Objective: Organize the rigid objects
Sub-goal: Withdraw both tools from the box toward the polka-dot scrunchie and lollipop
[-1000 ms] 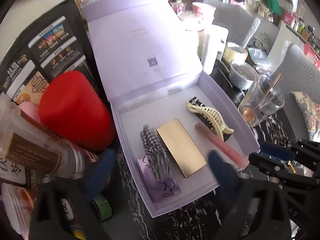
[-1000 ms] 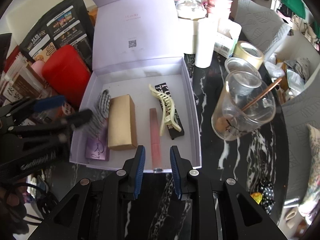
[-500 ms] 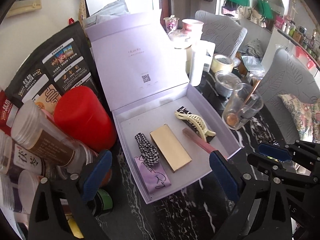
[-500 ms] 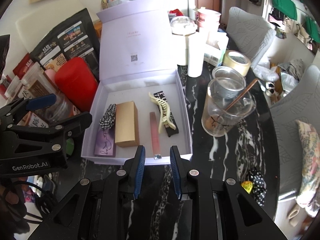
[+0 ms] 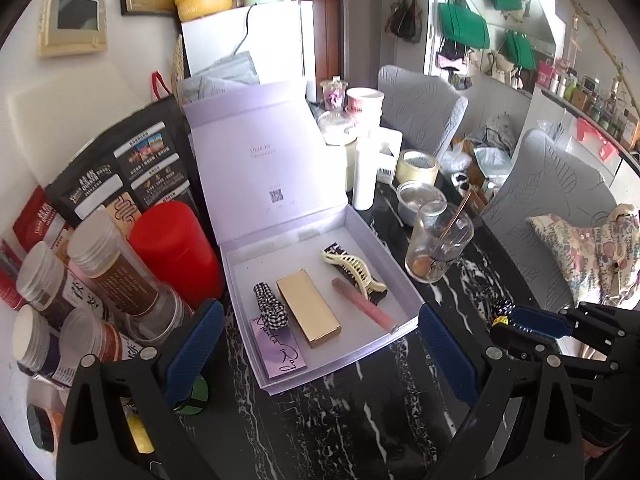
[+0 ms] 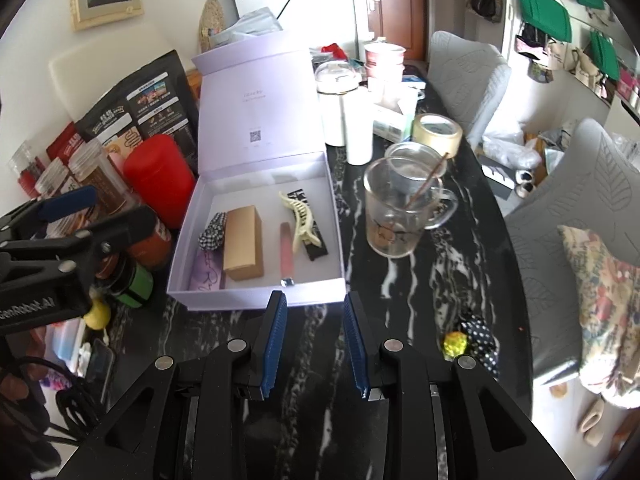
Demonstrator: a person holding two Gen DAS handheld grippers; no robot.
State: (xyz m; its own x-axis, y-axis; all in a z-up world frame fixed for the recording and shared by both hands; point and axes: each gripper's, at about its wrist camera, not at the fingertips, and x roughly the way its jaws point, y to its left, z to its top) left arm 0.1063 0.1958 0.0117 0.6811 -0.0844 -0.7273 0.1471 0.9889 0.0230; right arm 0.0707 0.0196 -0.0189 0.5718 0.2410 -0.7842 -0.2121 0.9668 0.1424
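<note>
Lilac box [image 5: 360, 354] [image 6: 256, 300] is seen open on the black marbled bench [image 5: 360, 420] [image 6: 400, 280], lid [image 5: 260, 160] [image 6: 256, 108] raised at the 12 o'clock side.

Contents, recorded from the left wrist view, running from 9 o'clock to 3 o'clock:
- checked hair tie [image 5: 270, 305] [image 6: 212, 231], resting partly on a lilac card [image 5: 280, 350] [image 6: 208, 274];
- gold case [image 5: 308, 307] [image 6: 244, 242], just beside the hair tie;
- pink tube [image 5: 362, 308] [image 6: 286, 250], lying flat;
- cream claw clip [image 5: 352, 272] [image 6: 298, 218], laid across a black patterned card [image 5: 376, 296] [image 6: 316, 246].

All five items are held inside the box; none is touched by either tool.

Left gripper [image 5: 316, 354] [image 6: 96, 212]: fingers [image 5: 196, 340] are spread wide, nothing between them, positioned at the 6 o'clock edge of the box, which is framed between them in the left wrist view.

Right gripper [image 6: 316, 340] [image 5: 516, 326]: fingers [image 6: 276, 340] are parted by a moderate gap, nothing held, tips just short of the box's near wall.

Surroundings: red canister [image 5: 176, 248] [image 6: 160, 176] at 9 o'clock of the box, touching or nearly touching its wall; clear-lidded jars [image 5: 104, 272] further out at 8 o'clock. Glass mug [image 5: 438, 246] [image 6: 396, 212] with a stick in it is noted at 3 o'clock, well apart from the box. Tape roll [image 5: 418, 166] [image 6: 436, 132] lies beyond the mug at 1 o'clock.
</note>
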